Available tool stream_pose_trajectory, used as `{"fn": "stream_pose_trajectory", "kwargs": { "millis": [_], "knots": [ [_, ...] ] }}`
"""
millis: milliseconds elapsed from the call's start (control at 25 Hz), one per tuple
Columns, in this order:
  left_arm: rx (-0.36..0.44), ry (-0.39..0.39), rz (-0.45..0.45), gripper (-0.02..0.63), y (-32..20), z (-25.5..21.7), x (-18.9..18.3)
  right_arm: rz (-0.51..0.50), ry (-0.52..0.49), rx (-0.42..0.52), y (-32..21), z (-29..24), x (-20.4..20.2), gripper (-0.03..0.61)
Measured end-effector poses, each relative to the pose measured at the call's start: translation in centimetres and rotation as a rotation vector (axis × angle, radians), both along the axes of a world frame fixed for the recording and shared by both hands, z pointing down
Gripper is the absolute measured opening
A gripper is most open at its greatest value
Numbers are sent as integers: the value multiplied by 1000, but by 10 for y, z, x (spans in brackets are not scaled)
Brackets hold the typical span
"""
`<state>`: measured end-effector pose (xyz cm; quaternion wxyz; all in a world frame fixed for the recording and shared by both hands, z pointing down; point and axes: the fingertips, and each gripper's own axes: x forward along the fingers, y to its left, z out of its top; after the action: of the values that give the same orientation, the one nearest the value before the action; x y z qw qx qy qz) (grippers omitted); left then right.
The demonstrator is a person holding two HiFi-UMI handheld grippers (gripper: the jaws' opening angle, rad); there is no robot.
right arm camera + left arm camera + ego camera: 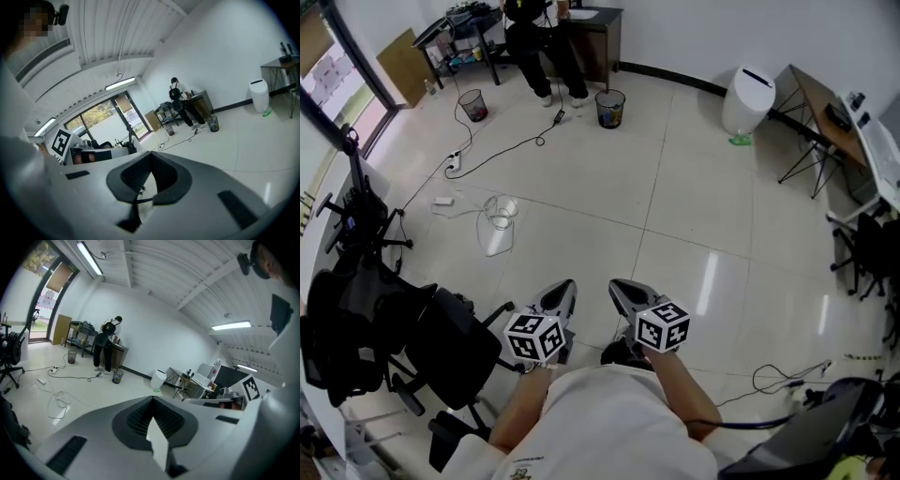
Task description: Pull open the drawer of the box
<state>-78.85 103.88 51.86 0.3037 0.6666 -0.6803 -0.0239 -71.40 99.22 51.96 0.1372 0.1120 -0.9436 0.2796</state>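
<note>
Left gripper (566, 286) and right gripper (616, 286) were held side by side over the tiled floor (609, 187), close to the person's body. Both had jaws closed tip to tip, holding nothing. The box and its drawer weren't in any view.

I see left gripper (566, 286), right gripper (618, 286) grey; cubes (534, 336) blk/wht squares; floor (675, 187) white tile; bin (748, 98) white, far right; chairs (441, 342) blk, near left.

Glossy tile floor (675, 187), matt grey plastic left claw (151, 400), ribbed blk pads (138, 416), smooth wht bin (748, 94)
</note>
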Motion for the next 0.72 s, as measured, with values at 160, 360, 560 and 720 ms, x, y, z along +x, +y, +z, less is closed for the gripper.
{"fn": "stream_pose_trajectory", "kwargs": {
  "millis": [160,360,560,720],
  "knots": [
    [10,-7,74,3,-41,-3,30,77,-8,1,-36,-1,33,-12],
    [9,-6,158,3,-89,-3,65,168,-10,-1,-76,-3,74,-12],
    [10,7,226,3,-124,-2,109,261,-11,-27,-103,3,128,-12],
    [-1,-2,282,3,-139,-2,134,326,-31,-55,-116,5,156,-12]
  ]
}}
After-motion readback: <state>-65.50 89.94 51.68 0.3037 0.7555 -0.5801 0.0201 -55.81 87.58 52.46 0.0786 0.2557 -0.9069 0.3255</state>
